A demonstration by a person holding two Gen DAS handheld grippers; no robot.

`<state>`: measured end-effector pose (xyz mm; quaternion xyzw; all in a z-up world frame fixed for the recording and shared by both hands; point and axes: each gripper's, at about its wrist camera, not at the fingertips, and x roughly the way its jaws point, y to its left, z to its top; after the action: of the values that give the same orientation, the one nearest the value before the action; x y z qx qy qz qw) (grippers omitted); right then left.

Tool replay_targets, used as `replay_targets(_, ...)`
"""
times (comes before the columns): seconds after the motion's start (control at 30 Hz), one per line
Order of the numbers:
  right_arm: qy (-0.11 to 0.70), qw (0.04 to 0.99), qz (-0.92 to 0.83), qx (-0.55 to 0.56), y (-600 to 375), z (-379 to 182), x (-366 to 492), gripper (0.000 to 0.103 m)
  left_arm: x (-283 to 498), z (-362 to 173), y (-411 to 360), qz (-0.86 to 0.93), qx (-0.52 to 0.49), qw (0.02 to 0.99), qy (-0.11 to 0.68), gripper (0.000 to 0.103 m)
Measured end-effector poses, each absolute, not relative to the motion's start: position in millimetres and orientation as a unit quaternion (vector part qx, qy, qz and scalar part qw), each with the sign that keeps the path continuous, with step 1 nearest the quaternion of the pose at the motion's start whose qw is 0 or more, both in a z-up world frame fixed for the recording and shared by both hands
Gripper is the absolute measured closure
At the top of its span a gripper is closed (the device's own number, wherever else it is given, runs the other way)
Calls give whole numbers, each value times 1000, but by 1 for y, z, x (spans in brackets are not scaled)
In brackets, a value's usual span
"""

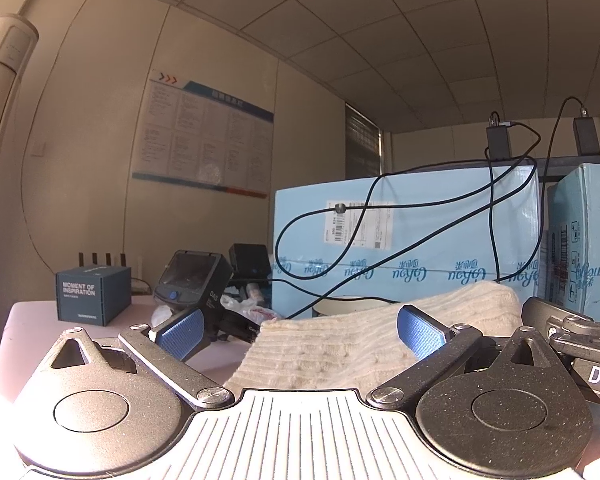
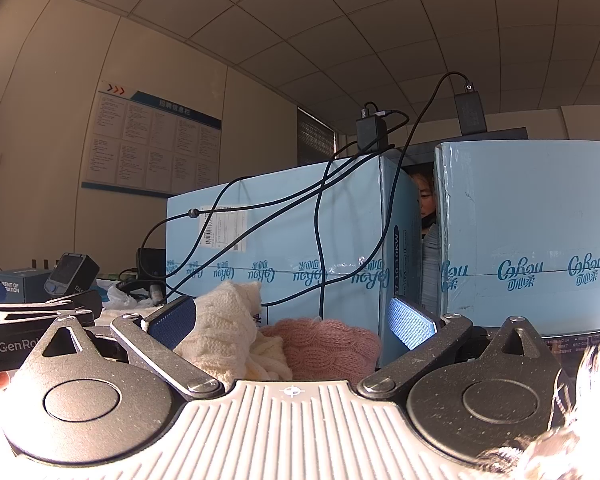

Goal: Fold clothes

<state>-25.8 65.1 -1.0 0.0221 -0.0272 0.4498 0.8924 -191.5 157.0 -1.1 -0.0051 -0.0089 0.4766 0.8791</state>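
A cream knitted garment (image 1: 332, 348) lies on the table between and beyond the blue pads of my left gripper (image 1: 300, 330), which is open and low over the table. In the right wrist view the same cream knit (image 2: 224, 328) bunches up against the left pad of my right gripper (image 2: 292, 322), which is open. A pink knitted garment (image 2: 328, 346) lies just behind it between the fingers. The right gripper's body (image 1: 572, 340) shows at the right edge of the left wrist view, and the left gripper's body (image 2: 32, 320) at the left edge of the right wrist view.
Two large light-blue cartons (image 1: 404, 240) (image 2: 532, 232) stand close behind the clothes with black cables (image 1: 380, 216) draped over them. A dark blue box (image 1: 94, 294), a black device (image 1: 196, 276) and a plastic bag (image 1: 252, 308) sit at the table's back left.
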Motion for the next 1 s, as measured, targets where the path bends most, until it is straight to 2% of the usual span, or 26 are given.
replay_targets(1.0,-25,893,449,23,64,-2,-26,0,-193,-1,157,503,-5,864,-15,0)
